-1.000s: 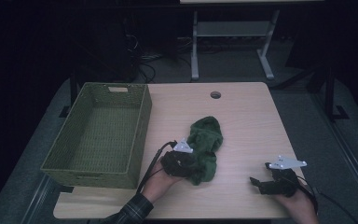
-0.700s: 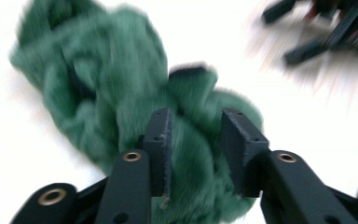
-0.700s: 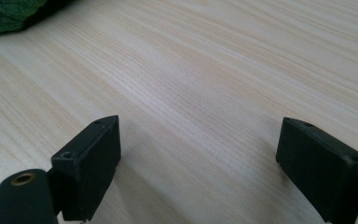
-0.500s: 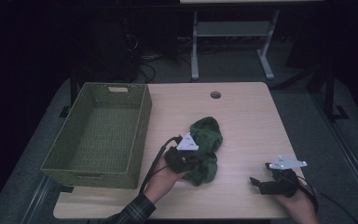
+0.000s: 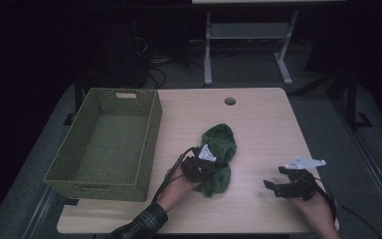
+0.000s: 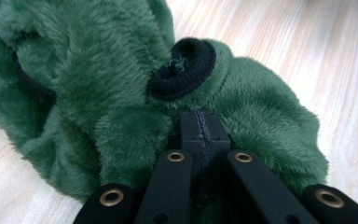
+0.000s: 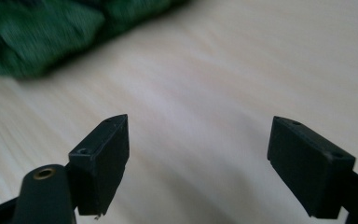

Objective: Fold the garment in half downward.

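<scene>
Green fuzzy garment [image 5: 219, 158] is sitting mid-table in the high view, right of the woven basket [image 5: 107, 142]; we're seeing the left gripper [image 5: 202, 168] at its lower left edge. Left gripper view: jaws are pinching together on the fleece below a black cuff [image 6: 182, 70]. Right gripper view: right gripper [image 7: 198, 163] is hanging wide open over the bare table [image 7: 223, 79].

The pale wooden table [image 5: 268, 129] carries two things — a woven green basket [image 5: 104, 142] at its left side, and a crumpled green fleece garment [image 5: 220, 159] near the middle.
</scene>
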Action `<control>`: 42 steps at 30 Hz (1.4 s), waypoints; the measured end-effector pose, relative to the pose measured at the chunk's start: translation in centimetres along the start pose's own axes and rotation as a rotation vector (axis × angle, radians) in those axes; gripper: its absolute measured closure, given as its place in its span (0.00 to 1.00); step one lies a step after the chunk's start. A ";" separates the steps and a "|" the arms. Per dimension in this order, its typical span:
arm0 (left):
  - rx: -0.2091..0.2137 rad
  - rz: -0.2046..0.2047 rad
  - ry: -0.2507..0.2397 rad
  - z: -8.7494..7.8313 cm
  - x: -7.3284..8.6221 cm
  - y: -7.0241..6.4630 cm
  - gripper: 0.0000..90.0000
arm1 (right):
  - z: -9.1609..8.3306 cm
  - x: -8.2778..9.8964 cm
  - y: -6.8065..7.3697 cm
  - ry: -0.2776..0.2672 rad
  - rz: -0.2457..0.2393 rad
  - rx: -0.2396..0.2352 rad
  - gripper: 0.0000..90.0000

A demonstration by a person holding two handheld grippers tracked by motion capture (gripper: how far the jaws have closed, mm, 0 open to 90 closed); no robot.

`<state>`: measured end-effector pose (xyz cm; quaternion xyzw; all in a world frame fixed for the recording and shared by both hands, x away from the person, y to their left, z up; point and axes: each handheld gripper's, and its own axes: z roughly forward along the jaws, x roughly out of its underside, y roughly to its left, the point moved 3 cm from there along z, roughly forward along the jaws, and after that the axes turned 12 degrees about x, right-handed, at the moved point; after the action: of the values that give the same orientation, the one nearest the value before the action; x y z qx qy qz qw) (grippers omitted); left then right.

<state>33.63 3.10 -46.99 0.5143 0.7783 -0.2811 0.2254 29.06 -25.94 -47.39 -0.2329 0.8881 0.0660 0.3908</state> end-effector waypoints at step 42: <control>0.080 -0.060 -0.052 0.5 0.8 1.2 1.00 | 10.2 -19.1 1.1 -0.060 -0.143 -0.236 0.96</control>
<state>34.44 3.70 -48.11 0.4919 0.7753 -0.3318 0.2164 46.48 -14.97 -40.58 -0.3381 0.8431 0.1489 0.3906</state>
